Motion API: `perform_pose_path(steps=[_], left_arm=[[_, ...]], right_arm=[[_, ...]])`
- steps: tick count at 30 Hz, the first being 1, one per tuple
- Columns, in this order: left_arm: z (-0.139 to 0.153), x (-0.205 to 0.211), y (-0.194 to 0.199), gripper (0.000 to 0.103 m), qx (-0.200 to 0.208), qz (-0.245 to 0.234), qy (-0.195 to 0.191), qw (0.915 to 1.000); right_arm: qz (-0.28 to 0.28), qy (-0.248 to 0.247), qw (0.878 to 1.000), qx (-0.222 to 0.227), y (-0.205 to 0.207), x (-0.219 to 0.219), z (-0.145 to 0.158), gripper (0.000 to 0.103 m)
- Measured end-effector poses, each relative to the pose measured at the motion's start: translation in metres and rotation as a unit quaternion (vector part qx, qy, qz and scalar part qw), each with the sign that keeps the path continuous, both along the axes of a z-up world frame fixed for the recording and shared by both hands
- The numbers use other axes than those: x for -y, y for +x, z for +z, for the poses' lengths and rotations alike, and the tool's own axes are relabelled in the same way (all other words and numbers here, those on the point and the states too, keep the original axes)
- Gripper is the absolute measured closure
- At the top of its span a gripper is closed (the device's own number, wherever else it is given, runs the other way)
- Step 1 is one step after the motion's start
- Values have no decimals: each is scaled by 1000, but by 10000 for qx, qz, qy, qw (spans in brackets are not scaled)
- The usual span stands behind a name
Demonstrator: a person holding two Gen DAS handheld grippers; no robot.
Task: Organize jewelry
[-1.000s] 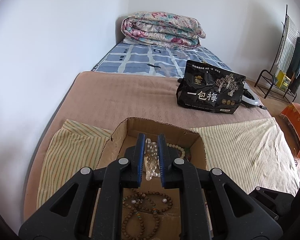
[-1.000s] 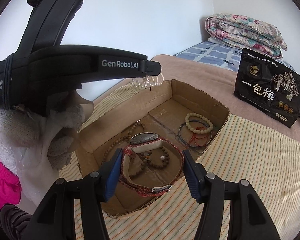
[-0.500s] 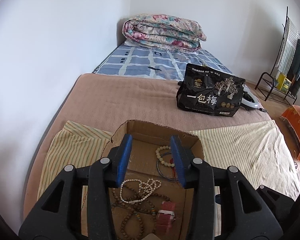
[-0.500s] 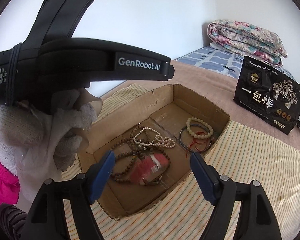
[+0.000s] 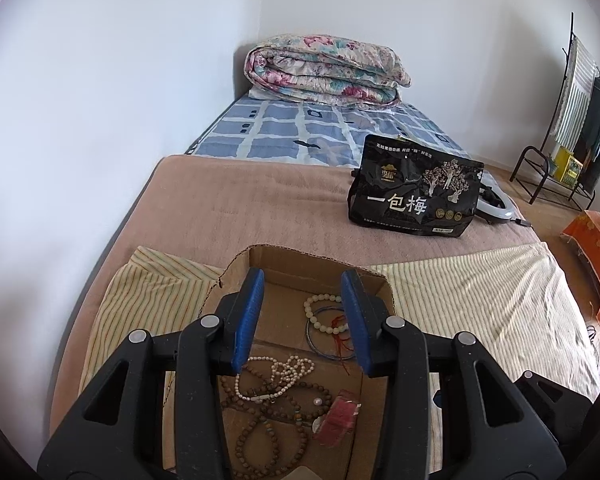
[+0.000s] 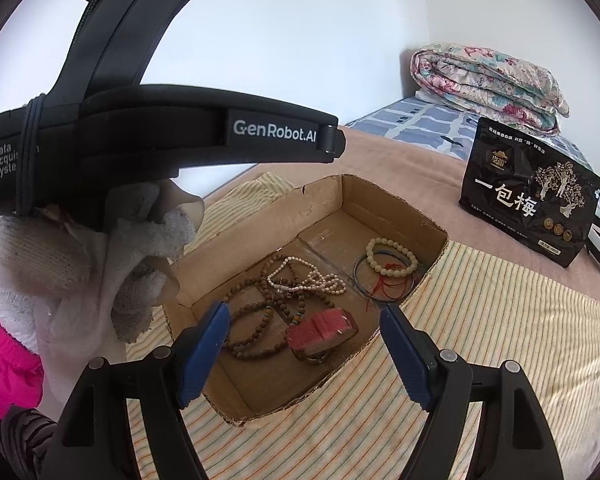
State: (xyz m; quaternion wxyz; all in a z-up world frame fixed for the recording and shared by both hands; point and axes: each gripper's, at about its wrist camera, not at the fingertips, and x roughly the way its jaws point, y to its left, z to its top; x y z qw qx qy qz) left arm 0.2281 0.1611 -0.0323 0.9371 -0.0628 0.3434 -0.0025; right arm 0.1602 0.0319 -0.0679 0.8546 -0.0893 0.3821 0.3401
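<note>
Right gripper [image 6: 304,346] held open above cardboard box [image 6: 396,208]; nothing between jaws. Pearl necklace [image 6: 304,282], wooden beads [image 6: 256,332], red watch [image 6: 322,330] seen inside.

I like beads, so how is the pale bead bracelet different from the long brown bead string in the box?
The pale bead bracelet is a short, neat ring of creamy beads; the brown bead string is long and lies in tangled loops of dark beads. The bracelet rests at the far end of the cardboard box over thin bangles; the brown string lies nearer, touching a red strap. Both lie loose in the box.
</note>
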Motion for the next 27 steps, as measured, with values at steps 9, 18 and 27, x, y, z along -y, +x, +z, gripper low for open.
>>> perform_pose_path(steps=[9,18,27], left_arm=[[26,11,-27,63,178,-10,16,9998],[56,27,-68,62,473,-66,46,9989],[78,40,-112,37,692,-106,136,9975]], right_arm=[[-108,75,9998,156,-15,22,20,20],[-327,28,9988,376,-33,54,38,17],[-547,-44,9962,676,-50,89,55,11]])
